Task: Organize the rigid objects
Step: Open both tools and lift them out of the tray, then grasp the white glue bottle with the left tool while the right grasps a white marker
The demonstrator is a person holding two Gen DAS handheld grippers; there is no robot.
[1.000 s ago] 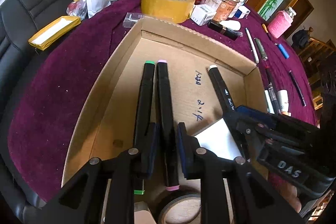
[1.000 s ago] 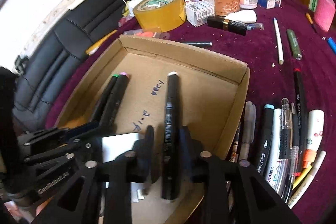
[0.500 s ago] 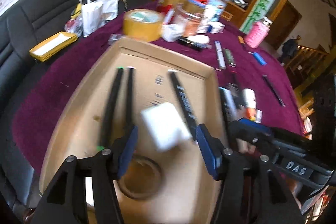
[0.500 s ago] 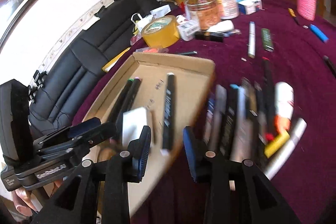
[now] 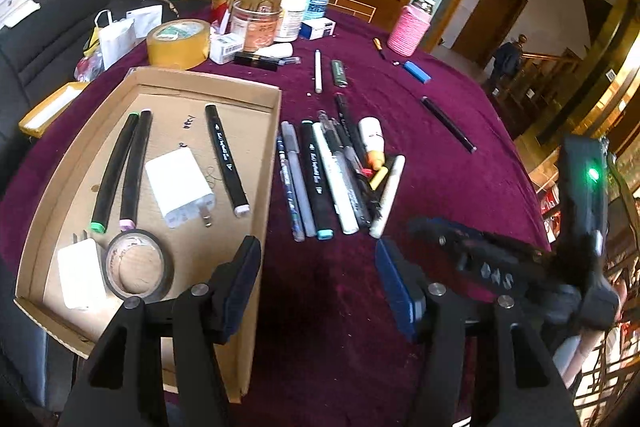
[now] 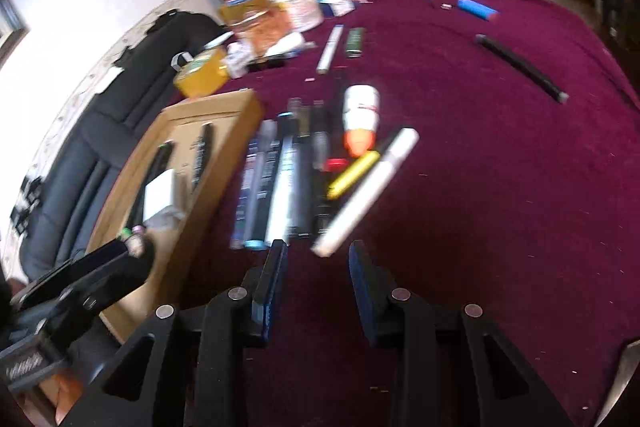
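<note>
Both hand-held grippers empty | left hand-held gripper (image 5: 318, 275) opening, straddling box edge (image 5: 262, 227)

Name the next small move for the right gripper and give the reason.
Probably ease the right gripper forward and down onto the white pen nearest its open, empty jaws: the pens still lie on the cloth beside the cardboard tray.
</note>
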